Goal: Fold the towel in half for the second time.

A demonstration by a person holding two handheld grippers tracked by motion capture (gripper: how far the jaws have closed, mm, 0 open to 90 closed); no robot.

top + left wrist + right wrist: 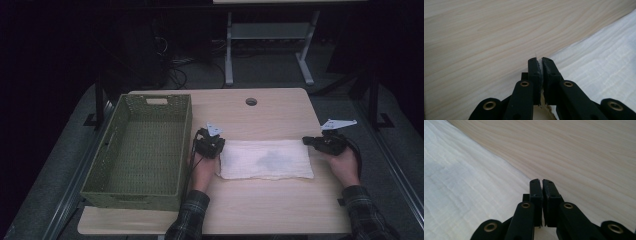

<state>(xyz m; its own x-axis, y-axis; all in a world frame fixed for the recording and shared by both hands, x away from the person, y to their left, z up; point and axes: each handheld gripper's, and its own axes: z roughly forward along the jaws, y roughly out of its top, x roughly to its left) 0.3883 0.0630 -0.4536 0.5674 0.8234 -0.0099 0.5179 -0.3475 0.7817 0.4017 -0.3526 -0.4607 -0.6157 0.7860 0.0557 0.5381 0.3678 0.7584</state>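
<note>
On the table, both grippers, left gripper (216, 146) and right gripper (311, 142), look pinched shut on the white towel's (265, 159) corners. Thin grip though. Uneven lifting could slip a corner loose.

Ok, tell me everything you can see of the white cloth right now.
The white cloth looks like a thin woven towel, folded into a long rectangle with fine creases and a faint grey shadow mid-surface. It lies flat on the wooden table, right of the green basket. The left gripper is shut on its far left corner; a sliver of fabric shows between the jaws. The right gripper is shut at its far right corner.
</note>
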